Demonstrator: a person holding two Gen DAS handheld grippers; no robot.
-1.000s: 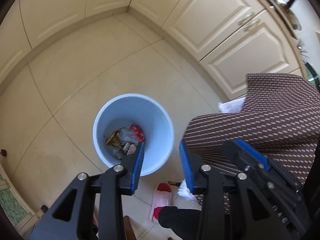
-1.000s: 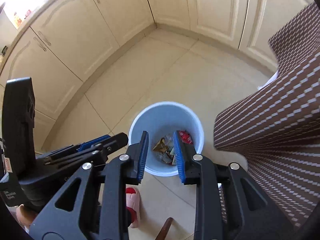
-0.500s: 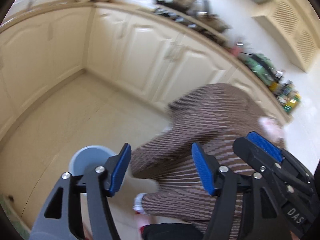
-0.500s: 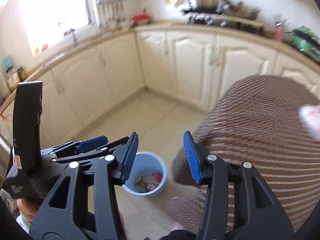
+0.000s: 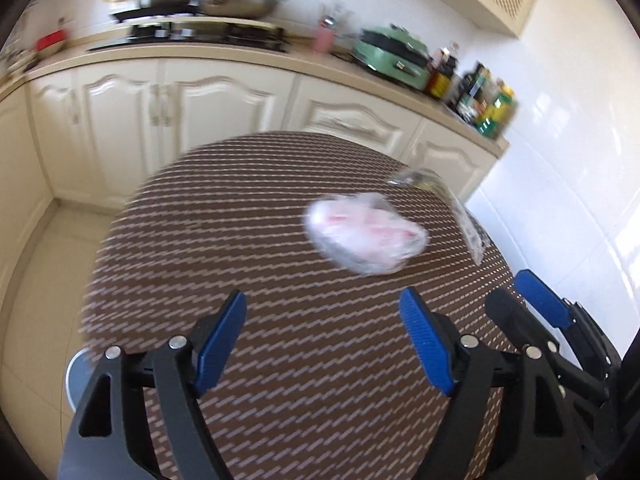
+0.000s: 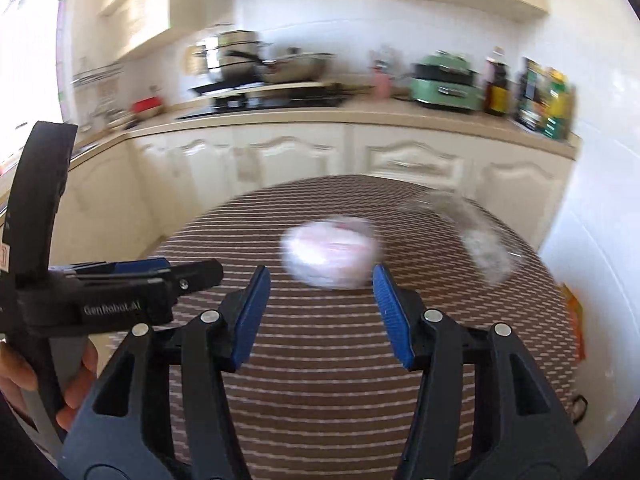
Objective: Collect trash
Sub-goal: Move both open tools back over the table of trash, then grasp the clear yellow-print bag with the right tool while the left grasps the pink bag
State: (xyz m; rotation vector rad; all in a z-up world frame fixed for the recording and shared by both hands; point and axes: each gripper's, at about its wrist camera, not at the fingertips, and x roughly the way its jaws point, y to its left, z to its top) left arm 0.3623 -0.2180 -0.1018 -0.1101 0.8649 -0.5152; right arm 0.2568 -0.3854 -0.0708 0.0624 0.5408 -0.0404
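Note:
A crumpled white and pink plastic bag (image 5: 366,236) (image 6: 328,258) lies on the round table's brown striped cloth (image 5: 280,240) (image 6: 320,380). A clear wrapper (image 5: 444,200) (image 6: 480,240) lies behind it, toward the far right edge. My left gripper (image 5: 322,300) hangs over the near side of the cloth, its jaws opening with nothing between them. My right gripper (image 6: 320,276) is just short of the bag, jaws opening too, and no pad touches it. Each gripper shows in the other's view: the right gripper (image 5: 520,300) and the left gripper (image 6: 192,272).
The blue bin's rim (image 5: 74,372) peeks out on the floor at the lower left. Cream cabinets (image 6: 400,160) run behind the table under a counter with pots, a green appliance (image 5: 392,56) and bottles. A white tiled wall (image 5: 560,160) stands right. A hand (image 6: 80,380) holds the left gripper.
Both grippers swung up from over the blue bin on the floor to the table top. Their jaws spread wider. The bag and wrapper came into view.

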